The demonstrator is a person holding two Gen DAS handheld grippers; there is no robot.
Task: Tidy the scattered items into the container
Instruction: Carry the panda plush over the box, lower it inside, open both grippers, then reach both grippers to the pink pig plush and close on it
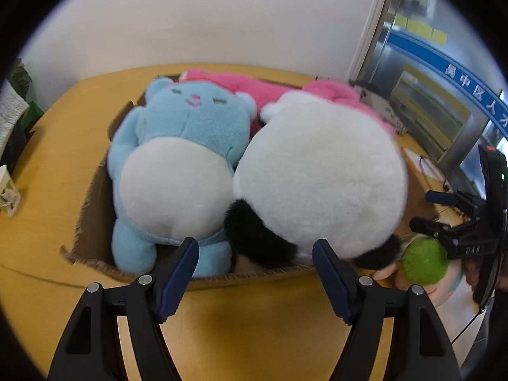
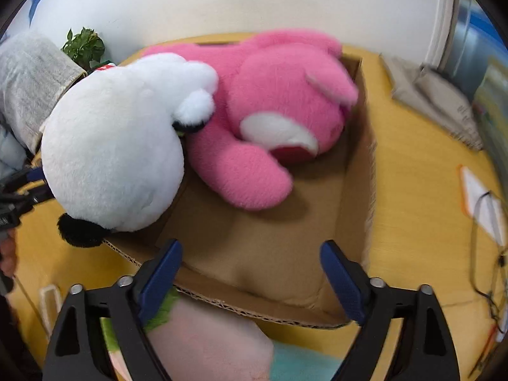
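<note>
A cardboard box sits on the yellow table and holds a blue bear plush, a big white panda plush and a pink bear plush. The panda leans on the box's left rim in the right wrist view. My left gripper is open and empty, just before the box's near rim. My right gripper is open over the box's near rim. A pink and green plush lies under it, outside the box; it also shows in the left wrist view.
A plant and grey cloth stand at the table's left. Papers and cables lie on the right. A glass partition stands at the back right.
</note>
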